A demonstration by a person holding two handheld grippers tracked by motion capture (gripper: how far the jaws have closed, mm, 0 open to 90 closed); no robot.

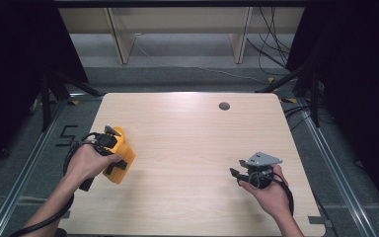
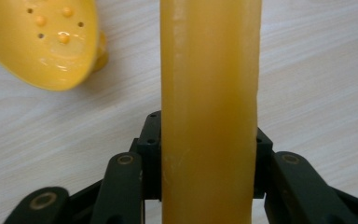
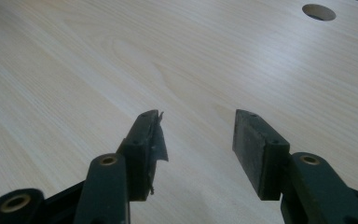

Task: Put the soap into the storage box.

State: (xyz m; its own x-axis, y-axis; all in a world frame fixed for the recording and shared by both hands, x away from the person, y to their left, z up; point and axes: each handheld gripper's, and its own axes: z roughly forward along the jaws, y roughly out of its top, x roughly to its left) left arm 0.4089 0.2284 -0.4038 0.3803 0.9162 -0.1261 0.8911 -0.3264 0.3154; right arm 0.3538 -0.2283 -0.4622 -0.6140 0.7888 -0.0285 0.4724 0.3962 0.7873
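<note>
A yellow plastic object [image 1: 126, 154] sits at the left of the wooden table [image 1: 192, 143], and my left gripper [image 1: 116, 161] is shut on it. In the left gripper view my left gripper [image 2: 208, 154] has its black jaws pressed on either side of a thick yellow upright bar [image 2: 209, 70]. A round yellow head with small holes [image 2: 46, 42] lies beyond it at the upper left. My right gripper [image 1: 235, 175] is held at the right of the table, pointing left. Its jaws [image 3: 198, 135] stand open over bare wood with nothing between them.
A round cable hole [image 1: 224, 105] is set in the table near its far edge, also visible as a hole [image 3: 319, 11] in the right gripper view. Dark stands and cables [image 1: 276, 54] lie on the floor beyond the table.
</note>
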